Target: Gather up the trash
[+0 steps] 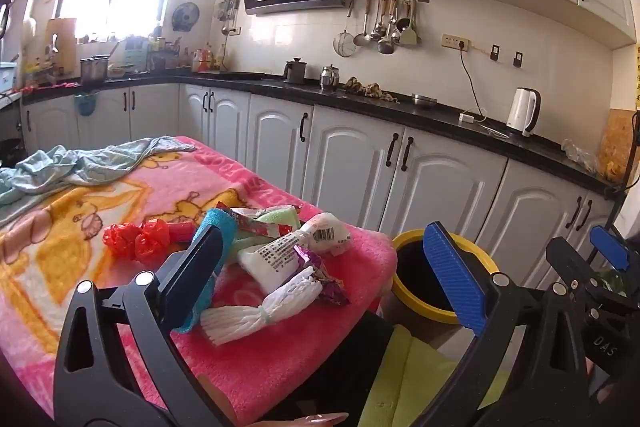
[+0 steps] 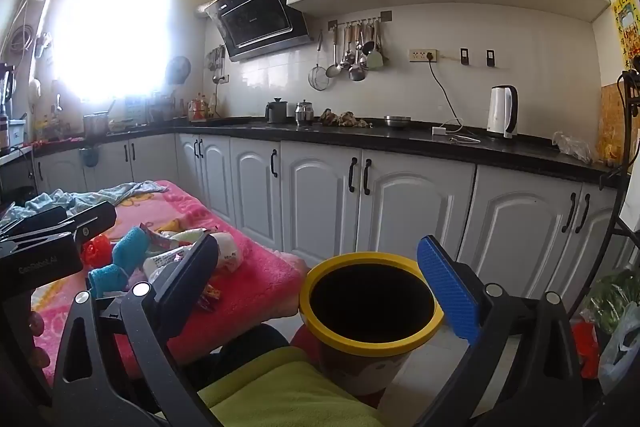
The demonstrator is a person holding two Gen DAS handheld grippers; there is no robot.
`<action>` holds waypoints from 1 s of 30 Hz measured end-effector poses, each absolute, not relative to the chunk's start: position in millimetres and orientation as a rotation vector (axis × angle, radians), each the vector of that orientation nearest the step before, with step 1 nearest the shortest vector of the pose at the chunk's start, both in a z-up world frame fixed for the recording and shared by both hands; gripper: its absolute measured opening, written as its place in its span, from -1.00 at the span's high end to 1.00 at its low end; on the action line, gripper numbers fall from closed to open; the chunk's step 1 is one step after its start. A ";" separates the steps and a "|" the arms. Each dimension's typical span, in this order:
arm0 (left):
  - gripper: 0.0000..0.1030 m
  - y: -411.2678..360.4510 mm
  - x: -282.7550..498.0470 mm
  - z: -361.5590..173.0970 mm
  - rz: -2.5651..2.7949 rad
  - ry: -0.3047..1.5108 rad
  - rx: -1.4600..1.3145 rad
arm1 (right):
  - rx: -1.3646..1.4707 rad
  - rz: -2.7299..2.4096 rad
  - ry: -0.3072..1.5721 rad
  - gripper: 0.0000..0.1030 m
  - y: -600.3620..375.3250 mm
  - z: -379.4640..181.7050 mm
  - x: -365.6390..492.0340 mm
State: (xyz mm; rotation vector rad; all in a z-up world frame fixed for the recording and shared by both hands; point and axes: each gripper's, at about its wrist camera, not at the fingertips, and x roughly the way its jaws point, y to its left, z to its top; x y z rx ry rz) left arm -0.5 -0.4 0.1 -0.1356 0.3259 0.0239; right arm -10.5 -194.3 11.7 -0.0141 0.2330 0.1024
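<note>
A pile of trash lies on the pink blanket: a white foam net, a purple wrapper, white printed packets, a red-and-white wrapper and crumpled red plastic. A blue cloth and a green sponge lie among them. My left gripper is open and empty, above the pile's near edge. The yellow-rimmed bin stands on the floor right of the table. My right gripper is open and empty, over the bin's mouth.
A light-blue cloth lies at the blanket's far end. White cabinets under a black counter run behind, with a white kettle. A green cloth covers a lap below. Bags sit on the floor at right.
</note>
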 end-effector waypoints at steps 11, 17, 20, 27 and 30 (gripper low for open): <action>-0.79 -0.7 0.8 -0.2 0.023 0.333 -0.131 | -0.013 0.104 0.242 -0.88 -194.2 10.7 -8.8; -0.79 -0.7 1.8 -0.3 0.023 0.331 -0.131 | -0.011 0.102 0.242 -0.88 -194.4 11.3 -10.4; -0.79 -1.1 0.9 -0.3 0.024 0.330 -0.129 | -0.011 0.102 0.242 -0.88 -194.3 11.4 -10.7; -0.79 -4.6 -1.0 3.3 0.023 0.328 -0.129 | -0.011 0.103 0.241 -0.88 -193.9 11.8 -11.2; -0.79 -4.8 -1.1 3.4 0.023 0.327 -0.130 | -0.011 0.103 0.241 -0.88 -193.9 11.7 -11.0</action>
